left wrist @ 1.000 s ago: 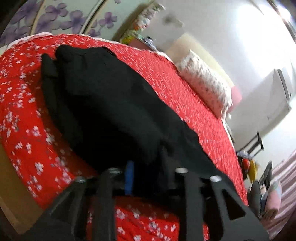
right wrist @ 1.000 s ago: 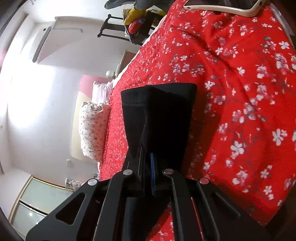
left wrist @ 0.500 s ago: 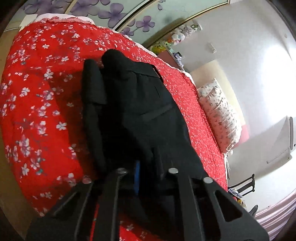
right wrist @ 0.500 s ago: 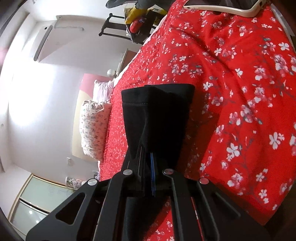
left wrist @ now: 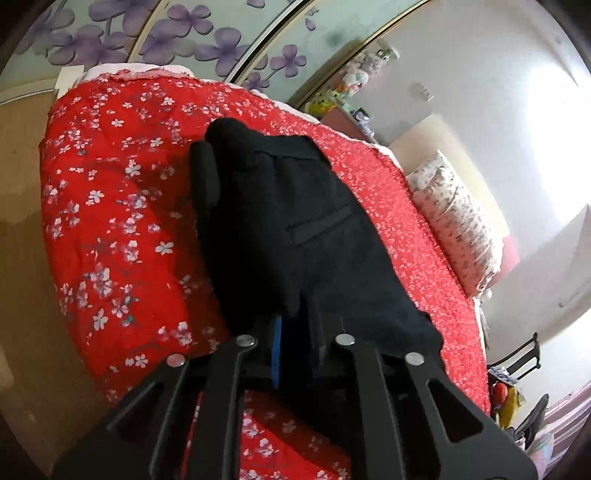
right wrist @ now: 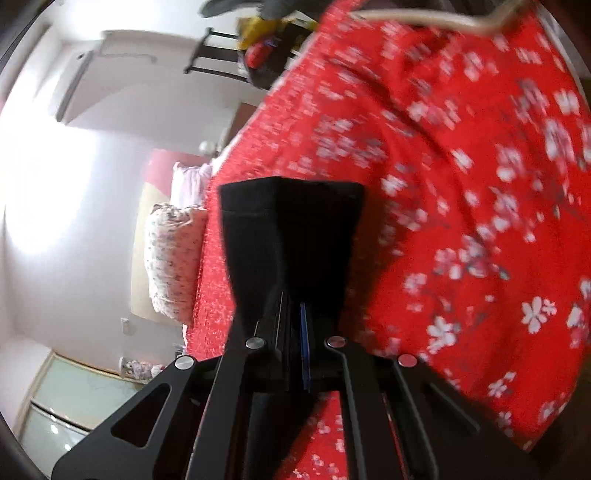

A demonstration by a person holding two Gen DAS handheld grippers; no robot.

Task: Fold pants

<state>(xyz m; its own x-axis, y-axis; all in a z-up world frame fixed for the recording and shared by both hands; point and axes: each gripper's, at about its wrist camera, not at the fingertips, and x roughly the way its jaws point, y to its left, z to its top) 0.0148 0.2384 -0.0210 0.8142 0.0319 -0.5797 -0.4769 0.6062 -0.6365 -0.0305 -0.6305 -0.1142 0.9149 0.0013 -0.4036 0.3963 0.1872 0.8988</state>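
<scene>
The black pants lie across a bed with a red flowered cover. In the left wrist view the waist end with a welt pocket hangs forward from my left gripper, which is shut on the fabric. In the right wrist view my right gripper is shut on the hem end of the black pants, which stand up from the jaws as a folded flap above the red cover. The fingertips of both grippers are hidden by cloth.
A flowered pillow lies at the head of the bed, also in the right wrist view. A wardrobe with purple flowers stands beyond the bed. A dark rack with clutter stands by the bed. A cream bar lies on the bed.
My left gripper has lifted and swung with the pants, so more red cover and wardrobe show. My right gripper has moved with the hem; its view is now blurred.
</scene>
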